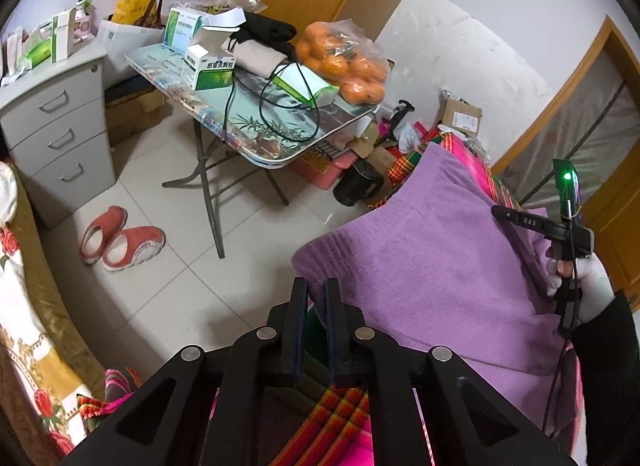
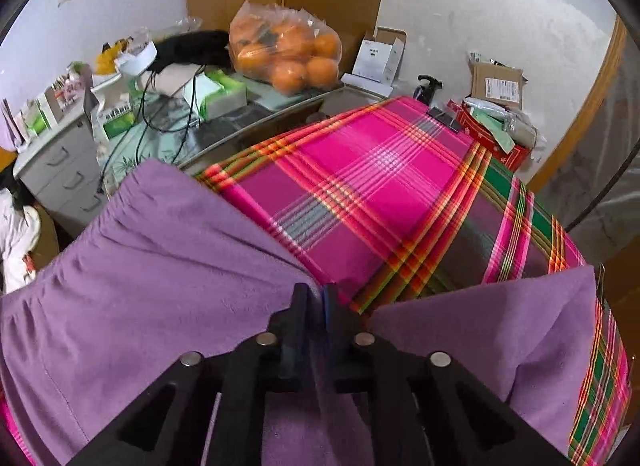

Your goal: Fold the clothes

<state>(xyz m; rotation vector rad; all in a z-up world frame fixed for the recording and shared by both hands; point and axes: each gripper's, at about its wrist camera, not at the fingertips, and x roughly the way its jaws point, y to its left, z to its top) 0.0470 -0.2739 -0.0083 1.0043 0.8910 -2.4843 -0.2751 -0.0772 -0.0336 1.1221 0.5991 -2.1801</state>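
Note:
A purple fleece garment (image 1: 432, 250) lies spread over a pink plaid cloth (image 2: 380, 169) that covers the work surface. My left gripper (image 1: 315, 286) is shut on the garment's ribbed hem corner at its left edge, and the purple cloth shows between the two black fingers. In the right wrist view the garment (image 2: 160, 266) bunches up in folds, and my right gripper (image 2: 315, 292) is shut on a pinch of it where two purple flaps meet. A white-gloved hand (image 1: 592, 278) holding the right gripper's handle shows at the garment's far right.
A folding table (image 1: 280, 145) left of the surface carries a bag of oranges (image 1: 344, 61), medicine boxes and black cables. A grey drawer cabinet (image 1: 56, 133) and red slippers (image 1: 120, 238) stand on the tiled floor. A red tin (image 2: 492, 133) and cardboard boxes sit past the plaid cloth's far end.

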